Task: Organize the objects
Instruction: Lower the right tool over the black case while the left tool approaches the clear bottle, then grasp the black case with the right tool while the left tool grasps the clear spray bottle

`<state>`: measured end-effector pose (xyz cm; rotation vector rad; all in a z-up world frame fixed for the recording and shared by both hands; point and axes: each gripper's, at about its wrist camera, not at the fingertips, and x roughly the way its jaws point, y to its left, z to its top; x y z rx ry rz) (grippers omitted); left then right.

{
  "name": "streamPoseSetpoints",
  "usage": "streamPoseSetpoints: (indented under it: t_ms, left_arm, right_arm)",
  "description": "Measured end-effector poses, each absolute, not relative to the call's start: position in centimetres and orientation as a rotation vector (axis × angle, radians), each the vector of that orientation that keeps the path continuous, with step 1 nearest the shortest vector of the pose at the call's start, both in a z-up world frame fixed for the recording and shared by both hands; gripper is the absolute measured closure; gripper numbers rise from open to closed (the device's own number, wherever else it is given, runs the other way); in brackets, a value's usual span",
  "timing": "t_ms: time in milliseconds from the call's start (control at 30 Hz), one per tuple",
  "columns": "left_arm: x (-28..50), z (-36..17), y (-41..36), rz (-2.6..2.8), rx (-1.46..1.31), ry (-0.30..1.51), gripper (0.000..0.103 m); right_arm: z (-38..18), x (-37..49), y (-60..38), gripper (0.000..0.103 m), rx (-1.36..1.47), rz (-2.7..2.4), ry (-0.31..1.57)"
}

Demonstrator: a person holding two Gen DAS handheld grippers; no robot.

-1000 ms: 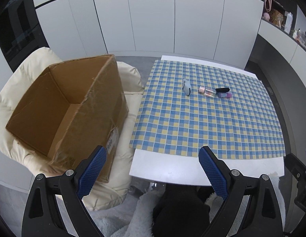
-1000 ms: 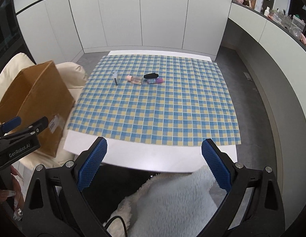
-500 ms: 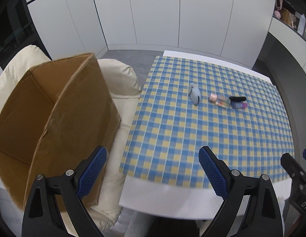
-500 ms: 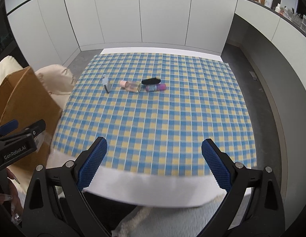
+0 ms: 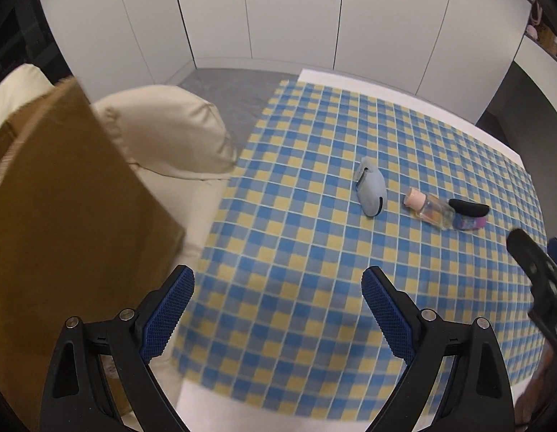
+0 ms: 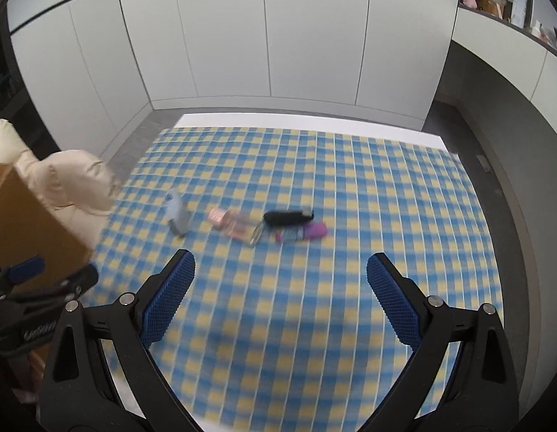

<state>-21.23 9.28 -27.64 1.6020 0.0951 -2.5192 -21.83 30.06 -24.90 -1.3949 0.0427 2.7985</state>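
While both pairs of fingers stand wide and empty, the left gripper [image 5: 276,300] and right gripper [image 6: 280,288] hover over the checked cloth [image 6: 368,216] on the counter, ready to take something. Ahead lie a pale blue item [image 5: 370,190], clear bottle [image 5: 429,208], black piece [image 6: 287,217] and purple tube [image 6: 302,233], well apart from the cardboard box [image 5: 62,216], their likely destination.
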Motion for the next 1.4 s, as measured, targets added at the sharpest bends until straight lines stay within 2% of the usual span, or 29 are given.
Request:
streamPoseSetpoints:
  t_ms: [233,500,600,633,667,733,767,833,867,1033,1100,1167,1233,1267,1400]
  left_arm:
    - [-23.7,-30.4,10.6,-2.518,1.641,0.129,0.008]
    - [-25.8,-31.9,11.2,-2.528,1.656,0.121,0.008]
    - [-26.0,-32.1,11.7,-2.54,1.65,0.073,0.008]
    - [-26.1,-32.0,11.8,-2.547,1.648,0.059,0.008]
    - [-26.1,-32.0,12.0,-2.557,1.645,0.048,0.008]
    - [-26.2,-31.9,12.1,-2.566,1.636,0.043,0.008]
    - [-26.3,-31.9,12.1,-2.571,1.631,0.045,0.008]
    - [-26.5,-31.9,12.2,-2.579,1.622,0.047,0.008]
    - [-26.6,-31.9,12.4,-2.59,1.614,0.047,0.008]
    - [-27.1,-31.8,13.4,-2.619,1.591,0.022,0.008]
    - [-27.4,-31.8,13.8,-2.618,1.592,0.024,0.008]
    - [-28.0,-31.9,14.0,-2.619,1.595,0.057,0.008]
    - [-28.3,-31.9,14.1,-2.619,1.596,0.072,0.008]
    - [-28.6,-32.0,14.3,-2.621,1.593,0.071,0.008]
    - [-29.2,-32.5,14.7,-2.621,1.589,0.057,0.008]
  right_arm:
    - [-30.4,-27.8,32.8,0.006,-1.454,2.7,0.22]
    - [-33.6,-31.1,31.6,0.011,-1.475,2.659,0.115]
    - [-34.2,-31.2,30.8,0.03,-1.493,2.651,0.07]
    - [-34.6,-31.3,30.5,0.042,-1.503,2.643,0.038]
    - [-34.9,-31.4,30.2,0.049,-1.513,2.64,0.01]
    - [-35.3,-31.4,30.0,0.054,-1.512,2.653,-0.001]
    - [-35.3,-31.3,29.9,0.062,-1.498,2.667,0.011]
    - [-35.3,-31.2,29.9,0.071,-1.489,2.671,0.015]
    - [-35.3,-31.3,29.9,0.073,-1.487,2.675,0.02]
    - [-35.0,-30.7,30.9,0.072,-1.492,2.71,0.068]
    - [-34.9,-30.5,31.6,0.063,-1.494,2.733,0.117]
    - [-34.7,-30.3,32.5,0.044,-1.471,2.746,0.141]
    - [-34.4,-30.4,33.6,0.037,-1.432,2.762,0.143]
    - [-34.1,-30.5,34.0,0.033,-1.413,2.777,0.135]
    - [-34.4,-31.7,34.6,0.033,-1.412,2.779,0.079]
